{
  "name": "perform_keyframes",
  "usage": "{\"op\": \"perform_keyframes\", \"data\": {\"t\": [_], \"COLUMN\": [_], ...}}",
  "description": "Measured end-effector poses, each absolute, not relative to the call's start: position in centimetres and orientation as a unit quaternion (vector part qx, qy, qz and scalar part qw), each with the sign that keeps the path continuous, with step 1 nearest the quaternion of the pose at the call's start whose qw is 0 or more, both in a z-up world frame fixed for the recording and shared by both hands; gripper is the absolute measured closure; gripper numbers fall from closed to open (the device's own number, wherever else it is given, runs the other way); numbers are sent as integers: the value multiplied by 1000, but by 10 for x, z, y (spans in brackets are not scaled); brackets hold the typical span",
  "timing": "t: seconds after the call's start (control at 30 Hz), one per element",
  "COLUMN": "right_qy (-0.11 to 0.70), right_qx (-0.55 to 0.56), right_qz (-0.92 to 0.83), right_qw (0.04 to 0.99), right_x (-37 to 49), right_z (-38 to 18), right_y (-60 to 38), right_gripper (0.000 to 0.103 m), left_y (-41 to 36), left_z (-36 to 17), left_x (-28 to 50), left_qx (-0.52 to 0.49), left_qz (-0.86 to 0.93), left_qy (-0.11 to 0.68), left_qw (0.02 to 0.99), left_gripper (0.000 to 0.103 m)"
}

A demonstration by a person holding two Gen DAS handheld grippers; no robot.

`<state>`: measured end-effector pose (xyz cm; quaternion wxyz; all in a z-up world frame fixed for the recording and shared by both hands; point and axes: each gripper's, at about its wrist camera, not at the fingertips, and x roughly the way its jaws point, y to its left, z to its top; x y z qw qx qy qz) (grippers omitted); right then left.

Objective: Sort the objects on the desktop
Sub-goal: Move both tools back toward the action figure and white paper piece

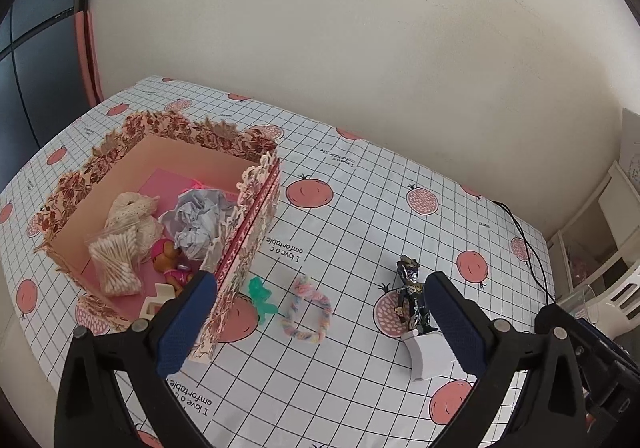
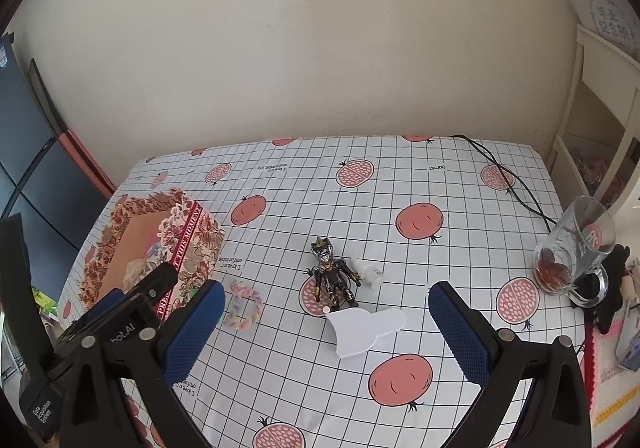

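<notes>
home | fruit-print tablecloth (image 2: 360, 207) | glass mug (image 2: 576, 252) | white shelf (image 2: 592, 119)

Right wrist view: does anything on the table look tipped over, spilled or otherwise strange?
Yes. The glass mug at the table's right edge leans strongly instead of standing upright, with brownish matter gathered at its low side. Nothing seems spilled onto the tablecloth. The small white bottle lies on its side beside the dark figurine.
</notes>
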<state>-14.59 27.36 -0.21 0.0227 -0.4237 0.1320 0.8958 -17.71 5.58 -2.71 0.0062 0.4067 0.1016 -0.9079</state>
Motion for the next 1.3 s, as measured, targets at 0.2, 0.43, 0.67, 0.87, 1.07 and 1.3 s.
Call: {"op": "perform_keyframes", "data": {"t": [0.2, 0.43, 0.67, 0.87, 1.07, 1.3], "right_qy": [140, 146, 155, 162, 172, 193], "right_qx": [-441, -451, -467, -492, -516, -535], "right_qz": [885, 878, 868, 851, 835, 818], "right_qw": [49, 60, 71, 84, 86, 86], "right_x": [-154, -159, -163, -169, -172, -175], "right_z": [-21, -35, -54, -78, -105, -130], "right_y": [285, 289, 295, 300, 306, 307], "right_gripper": [0, 0, 0, 0, 0, 0], "left_y": [65, 70, 76, 82, 85, 85], "left_z": [-43, -52, -69, -91, -115, -125], "left_x": [-184, -188, -193, -197, -203, -204], "left_qx": [417, 408, 411, 427, 455, 455], "left_qz": [-903, -906, -906, -900, -887, -888], "left_qy": [99, 107, 98, 86, 74, 56], "left_qw": [-17, -32, -39, -25, -27, -18], "left_gripper": [0, 0, 0, 0, 0, 0]}}
